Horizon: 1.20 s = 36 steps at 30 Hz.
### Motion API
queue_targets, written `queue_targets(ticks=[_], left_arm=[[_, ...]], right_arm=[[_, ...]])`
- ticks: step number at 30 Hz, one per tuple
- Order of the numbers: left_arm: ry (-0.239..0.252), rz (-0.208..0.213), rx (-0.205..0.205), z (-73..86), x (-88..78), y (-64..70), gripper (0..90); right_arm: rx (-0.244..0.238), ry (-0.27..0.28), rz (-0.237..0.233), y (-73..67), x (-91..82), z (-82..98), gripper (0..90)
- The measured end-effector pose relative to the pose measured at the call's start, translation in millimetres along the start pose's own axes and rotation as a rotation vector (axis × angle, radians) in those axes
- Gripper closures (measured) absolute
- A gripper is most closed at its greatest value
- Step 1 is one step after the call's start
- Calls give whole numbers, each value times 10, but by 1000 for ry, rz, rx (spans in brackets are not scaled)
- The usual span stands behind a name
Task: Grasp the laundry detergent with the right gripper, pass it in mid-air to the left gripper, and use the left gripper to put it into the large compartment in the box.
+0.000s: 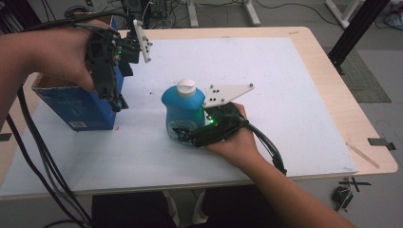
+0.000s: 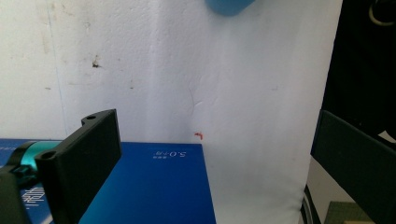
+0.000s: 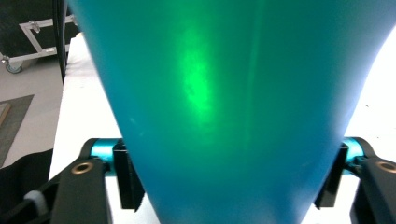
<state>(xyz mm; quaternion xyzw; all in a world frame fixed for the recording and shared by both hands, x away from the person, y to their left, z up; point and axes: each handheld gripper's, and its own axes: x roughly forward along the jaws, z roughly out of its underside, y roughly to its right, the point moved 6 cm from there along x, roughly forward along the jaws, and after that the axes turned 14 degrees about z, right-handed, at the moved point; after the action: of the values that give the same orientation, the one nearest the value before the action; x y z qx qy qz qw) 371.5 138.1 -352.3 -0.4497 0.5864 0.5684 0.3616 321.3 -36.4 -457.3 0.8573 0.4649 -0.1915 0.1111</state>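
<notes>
High view: a blue bottle (image 1: pixel 183 114) with a white cap (image 1: pixel 186 88) stands upright near the middle of the white surface (image 1: pixel 285 104). The right tool (image 1: pixel 183 135) lies level at the bottle's near right side, low on its body, with one jaw to each side of it. Right gripper view: the bottle's wall rises between the two black jaws, and the pads (image 3: pixel 125 179) sit against it on both sides, so the tool appears clamped on the bottle, though whether the grip is firm cannot be told. The bottle's base seems to rest on the surface; no gap beneath it can be made out.

Far left: an open blue box (image 1: pixel 78 107) stands at the left edge of the surface. The left tool (image 1: pixel 116 102) hangs over the box's right wall, pointing down. Left gripper view: its jaws stand well apart with nothing between them; below them lie the box's blue face (image 2: pixel 154 186) and the bare white surface, and the bottle's edge (image 2: pixel 229 5) shows at the top.

Progress, as a judgement: the work in hand appears to be moving the bottle, probably toward the box. The reach and the closing on the bottle look done. The lift, the carry to the left and the release are left. The box holds nothing that can be seen from here.
</notes>
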Motion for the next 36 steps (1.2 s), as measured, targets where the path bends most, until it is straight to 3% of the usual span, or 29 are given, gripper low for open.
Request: queue_targets(ticks=[10, 24, 36], left_arm=[[1, -4, 0, -4, 4, -1, 18], [5, -2, 4, 7, 18, 2, 17], [9, -8, 0, -2, -14, 59, 18]], right_arm=[[-9, 9, -17, -15, -1, 0, 340], [-24, 30, 12, -11, -2, 8, 437], [-24, 28, -28, -6, -21, 6, 451]])
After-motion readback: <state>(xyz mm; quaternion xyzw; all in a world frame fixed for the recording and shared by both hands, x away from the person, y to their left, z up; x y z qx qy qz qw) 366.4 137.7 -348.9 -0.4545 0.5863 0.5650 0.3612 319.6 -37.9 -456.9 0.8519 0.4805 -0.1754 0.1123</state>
